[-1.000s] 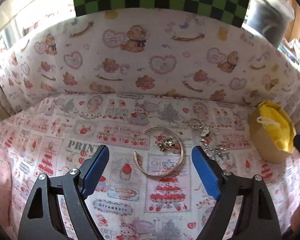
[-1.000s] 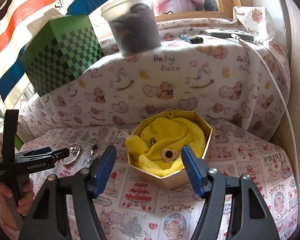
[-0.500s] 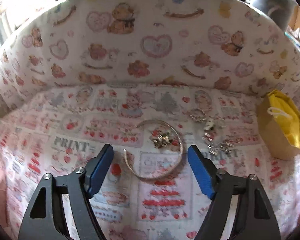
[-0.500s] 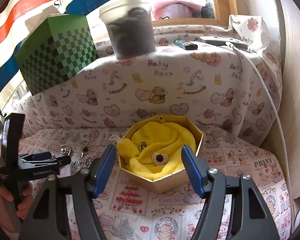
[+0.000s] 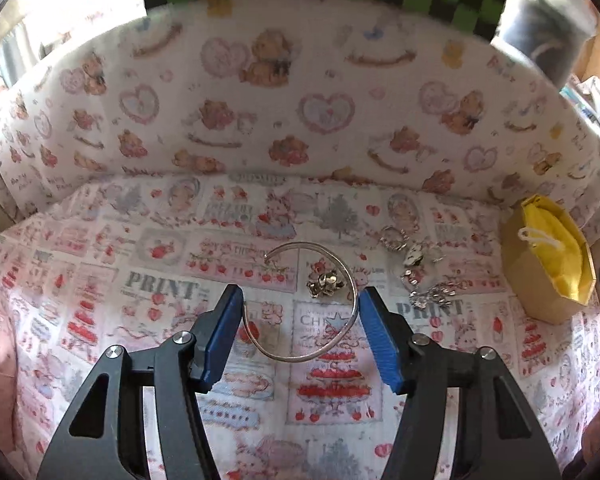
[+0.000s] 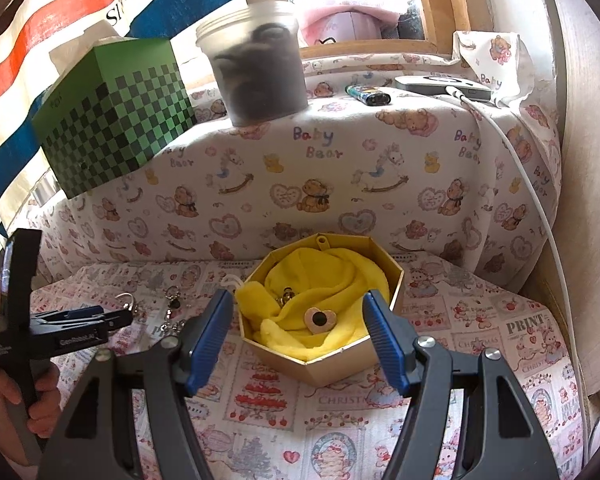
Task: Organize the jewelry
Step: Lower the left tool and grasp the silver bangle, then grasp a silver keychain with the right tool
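A silver open bangle (image 5: 342,332) lies on the printed cloth, with a small charm cluster (image 5: 325,282) inside its curve. My left gripper (image 5: 301,300) straddles the bangle; its jaws are closing, and the blue pads (image 5: 224,332) stand just outside the band without pressing on it. More small silver pieces (image 5: 428,292) and a ring (image 5: 394,238) lie to the right. A gold octagonal box (image 6: 340,364) lined with yellow cloth (image 6: 324,280) holds a heart-shaped piece (image 6: 319,319). My right gripper (image 6: 299,304) hangs open just in front of that box, holding nothing.
A padded wall in teddy-bear fabric (image 6: 340,184) closes off the back. On top of it stand a green checkered box (image 6: 116,116), a plastic tub (image 6: 260,68), a lighter (image 6: 368,94) and a flat device with a white cable (image 6: 444,86). A hand (image 6: 16,392) holds the left gripper.
The left gripper's jaws have narrowed around the bangle, from well outside it to close beside it. The right gripper has stayed open in front of the box.
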The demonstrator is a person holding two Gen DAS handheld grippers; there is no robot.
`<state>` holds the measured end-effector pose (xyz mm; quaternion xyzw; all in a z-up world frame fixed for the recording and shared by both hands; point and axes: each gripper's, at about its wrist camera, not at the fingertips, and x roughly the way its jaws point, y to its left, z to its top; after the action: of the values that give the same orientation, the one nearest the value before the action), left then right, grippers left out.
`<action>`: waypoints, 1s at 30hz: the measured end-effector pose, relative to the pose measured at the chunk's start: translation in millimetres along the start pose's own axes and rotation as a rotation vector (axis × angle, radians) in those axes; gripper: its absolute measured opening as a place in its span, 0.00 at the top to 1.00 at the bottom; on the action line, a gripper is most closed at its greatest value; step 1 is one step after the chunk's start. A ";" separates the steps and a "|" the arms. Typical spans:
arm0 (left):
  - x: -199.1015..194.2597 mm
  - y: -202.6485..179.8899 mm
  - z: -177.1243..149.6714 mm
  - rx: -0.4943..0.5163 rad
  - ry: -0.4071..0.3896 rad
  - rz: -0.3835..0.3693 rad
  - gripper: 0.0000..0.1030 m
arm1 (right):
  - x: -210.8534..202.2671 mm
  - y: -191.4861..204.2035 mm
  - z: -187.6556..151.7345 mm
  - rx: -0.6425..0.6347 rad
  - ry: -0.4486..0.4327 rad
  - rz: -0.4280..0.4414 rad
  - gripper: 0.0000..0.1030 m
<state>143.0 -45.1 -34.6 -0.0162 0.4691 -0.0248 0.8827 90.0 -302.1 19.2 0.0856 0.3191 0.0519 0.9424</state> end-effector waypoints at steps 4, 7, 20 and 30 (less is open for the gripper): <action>-29.8 8.3 4.3 0.005 -0.057 -0.034 0.43 | -2.9 6.1 -1.7 -0.016 -0.003 0.008 0.37; -48.2 13.4 7.0 0.000 -0.109 -0.041 0.43 | -7.6 12.3 -2.4 -0.022 -0.002 0.049 0.37; -91.5 56.4 20.5 -0.088 -0.242 -0.056 0.43 | 27.0 91.5 24.2 -0.076 0.159 0.071 0.43; -66.7 88.3 23.9 -0.157 -0.171 0.029 0.43 | 99.3 152.1 8.5 -0.131 0.362 0.134 0.70</action>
<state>128.1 47.2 29.4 -0.0804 0.3926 0.0263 0.9158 167.2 -139.1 -3.5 0.0345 0.4727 0.1494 0.8678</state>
